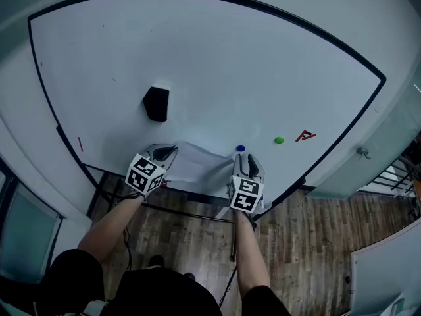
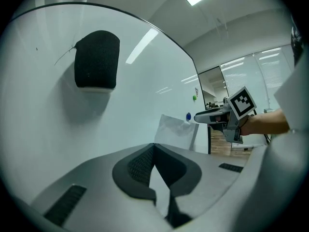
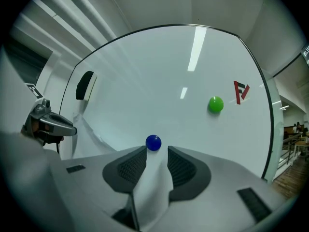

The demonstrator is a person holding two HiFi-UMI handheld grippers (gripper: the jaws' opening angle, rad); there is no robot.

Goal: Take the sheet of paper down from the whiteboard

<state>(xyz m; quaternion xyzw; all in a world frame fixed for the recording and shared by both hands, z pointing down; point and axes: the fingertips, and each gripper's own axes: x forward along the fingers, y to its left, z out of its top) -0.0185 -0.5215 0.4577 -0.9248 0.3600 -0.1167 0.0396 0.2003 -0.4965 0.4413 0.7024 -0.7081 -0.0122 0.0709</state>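
A white sheet of paper [image 1: 199, 160] hangs low on the whiteboard [image 1: 217, 64], sagging and creased between my two grippers. A blue magnet [image 1: 241, 148] sits at its upper right corner. My left gripper [image 1: 171, 152] is shut on the sheet's left edge; in the left gripper view the paper [image 2: 175, 132] runs away from the closed tips [image 2: 154, 145] towards the right gripper [image 2: 212, 116]. My right gripper [image 1: 251, 158] is shut on the right edge just below the magnet. In the right gripper view a fold of paper [image 3: 152, 185] fills the gap between the jaws [image 3: 157, 150], under the blue magnet [image 3: 153, 142].
A black eraser [image 1: 156, 103] sticks to the board above the left gripper. Right of the sheet are a green magnet [image 1: 279, 139] and a red mark [image 1: 305, 135]. The board's dark frame [image 1: 197, 196] and stand are below, over a wooden floor [image 1: 309, 242].
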